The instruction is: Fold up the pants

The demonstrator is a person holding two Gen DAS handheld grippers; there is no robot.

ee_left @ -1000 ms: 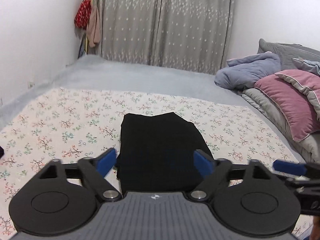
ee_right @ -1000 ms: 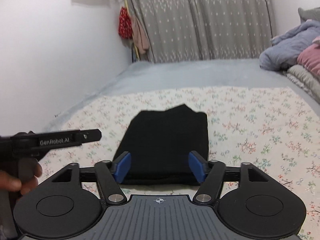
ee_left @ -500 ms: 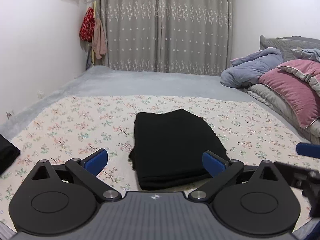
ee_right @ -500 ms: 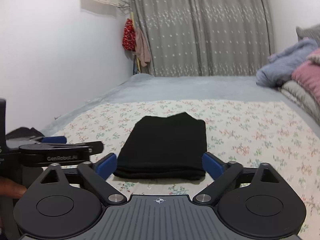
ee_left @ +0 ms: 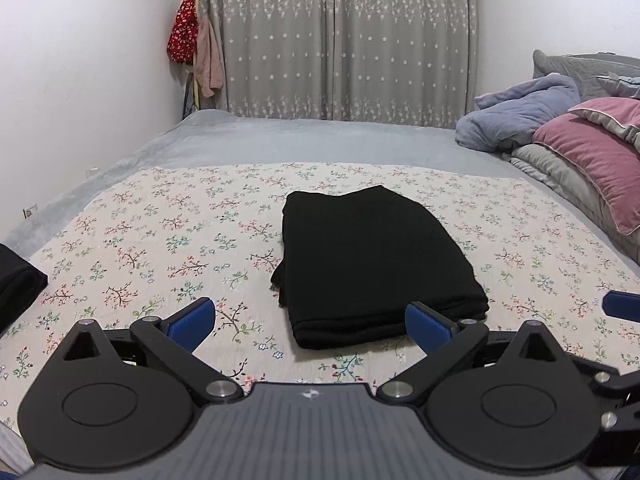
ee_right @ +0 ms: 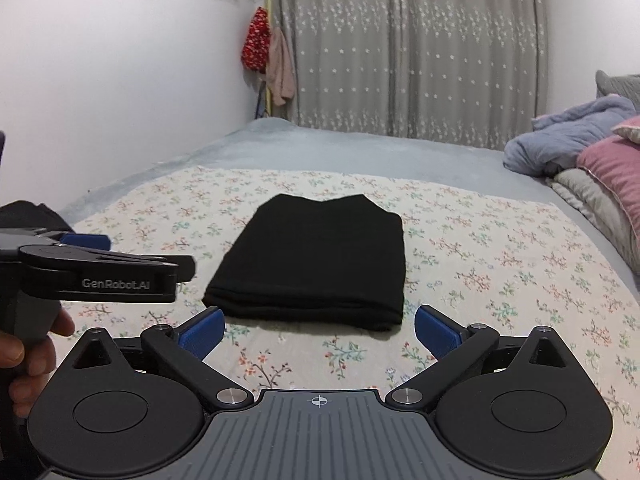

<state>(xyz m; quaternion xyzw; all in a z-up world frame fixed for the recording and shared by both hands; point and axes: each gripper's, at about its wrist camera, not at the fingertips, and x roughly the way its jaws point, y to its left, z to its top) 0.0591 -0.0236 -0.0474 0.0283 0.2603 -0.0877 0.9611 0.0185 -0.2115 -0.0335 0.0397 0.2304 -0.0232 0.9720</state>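
Note:
Black pants [ee_left: 372,260] [ee_right: 316,268] lie folded into a thick rectangle on the floral sheet [ee_left: 160,240], its layered fold edge facing me. My left gripper [ee_left: 310,322] stands open just short of that near edge, nothing between its blue pads. My right gripper [ee_right: 318,330] is also open and empty, a little back from the same edge. In the right wrist view the left gripper's body [ee_right: 100,276] shows at the left, held by a person's hand [ee_right: 28,360]. The right gripper's blue fingertip [ee_left: 622,306] shows at the right edge of the left wrist view.
Another dark folded garment [ee_left: 18,284] lies at the sheet's left edge. Pillows and a blue-grey blanket [ee_left: 560,128] are piled at the right. A grey bed cover [ee_left: 320,140] runs to the curtains [ee_left: 348,40]. Clothes [ee_left: 194,48] hang in the left corner.
Both grippers drew back from the folded pants and sank, so the whole bundle now lies ahead of the pads. The right gripper's jaws widened. The pants lie still.

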